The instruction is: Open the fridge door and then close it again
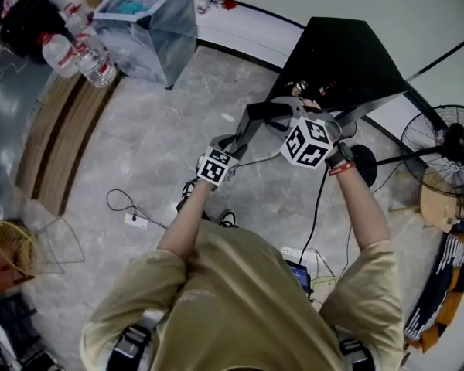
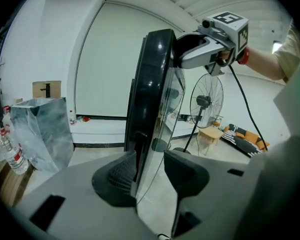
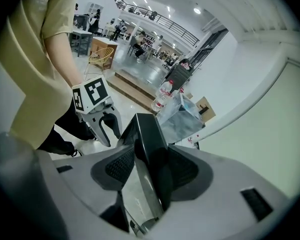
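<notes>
A black fridge (image 1: 348, 60) stands on the marble floor with its glass-fronted door (image 1: 257, 117) swung out towards me. In the left gripper view the door's edge (image 2: 152, 84) runs upright between the jaws of my left gripper (image 2: 149, 171), and both pads lie against it. My right gripper (image 3: 150, 169) clamps the door's upper corner (image 3: 149, 139), higher up than the left one. From above, the left gripper (image 1: 243, 134) is low on the door and the right gripper (image 1: 300, 110) is at its top.
A clear plastic bin (image 1: 147, 29) and water bottles (image 1: 77, 52) stand at the far left. A wooden step (image 1: 58, 137) borders the floor on the left, with a wire basket (image 1: 15, 246) near it. A standing fan (image 1: 448, 141) is on the right. Cables (image 1: 131, 211) trail by my feet.
</notes>
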